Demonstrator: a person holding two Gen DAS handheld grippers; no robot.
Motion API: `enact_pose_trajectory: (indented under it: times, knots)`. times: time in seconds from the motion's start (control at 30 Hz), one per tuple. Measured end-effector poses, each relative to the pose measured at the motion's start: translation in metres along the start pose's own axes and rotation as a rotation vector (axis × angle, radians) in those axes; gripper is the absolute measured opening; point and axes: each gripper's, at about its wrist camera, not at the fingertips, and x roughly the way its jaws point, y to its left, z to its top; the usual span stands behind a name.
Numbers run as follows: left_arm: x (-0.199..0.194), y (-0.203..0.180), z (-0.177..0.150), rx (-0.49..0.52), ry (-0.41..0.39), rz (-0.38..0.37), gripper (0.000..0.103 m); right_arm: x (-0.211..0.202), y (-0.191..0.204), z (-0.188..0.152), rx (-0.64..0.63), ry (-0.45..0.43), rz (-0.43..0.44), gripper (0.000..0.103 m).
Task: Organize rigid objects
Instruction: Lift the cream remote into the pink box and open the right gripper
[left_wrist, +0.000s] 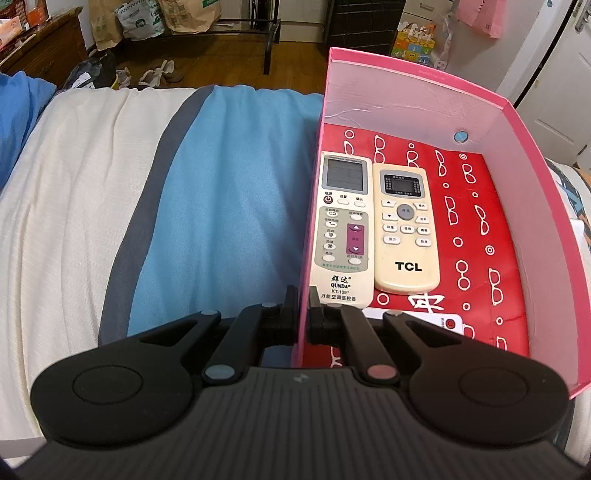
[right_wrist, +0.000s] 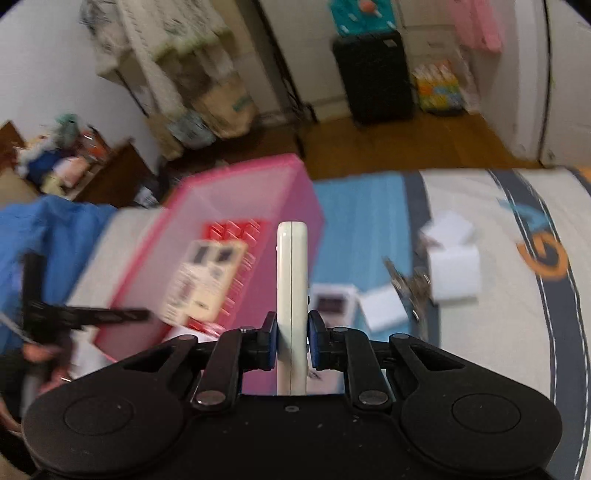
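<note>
A pink open box (left_wrist: 424, 96) lies on the bed with a red patterned floor. Inside it, side by side, lie a white QUNDA remote (left_wrist: 341, 229) and a cream TCL remote (left_wrist: 404, 229). A small white remote with a red button (left_wrist: 443, 323) peeks out near the box's front. My left gripper (left_wrist: 303, 295) is shut on the box's left wall. In the blurred right wrist view, my right gripper (right_wrist: 291, 332) is shut on a slim white remote (right_wrist: 291, 266), held edge-on in the air to the right of the pink box (right_wrist: 258, 192).
On the bed to the right of the box lie two white boxes (right_wrist: 452, 266), a bunch of keys (right_wrist: 406, 284), a small white device with a display (right_wrist: 332, 299) and a flat white piece (right_wrist: 384, 308). The blue and cream blanket (left_wrist: 221, 203) ends at the far bed edge; floor lies beyond.
</note>
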Motion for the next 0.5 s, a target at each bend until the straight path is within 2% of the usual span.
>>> enact_pose_trajectory:
  times: [0.1,0.27,0.43,0.5]
  knots:
    - [0.000,-0.001,0.000,0.005,-0.001,0.004,0.003,-0.012,0.023,0.013,-0.087,-0.038,0.021,0.020]
    - [0.000,-0.001,0.000,0.001,0.001,-0.002,0.003,-0.008,0.060,0.035,-0.214,-0.044,0.093,0.020]
    - [0.001,0.001,-0.001,-0.001,0.000,-0.008,0.003,0.030,0.078,0.056,-0.186,0.054,0.252,0.020]
    - [0.001,0.001,-0.001,-0.001,-0.002,-0.010,0.003,0.051,0.085,0.057,-0.220,0.083,0.245,0.020]
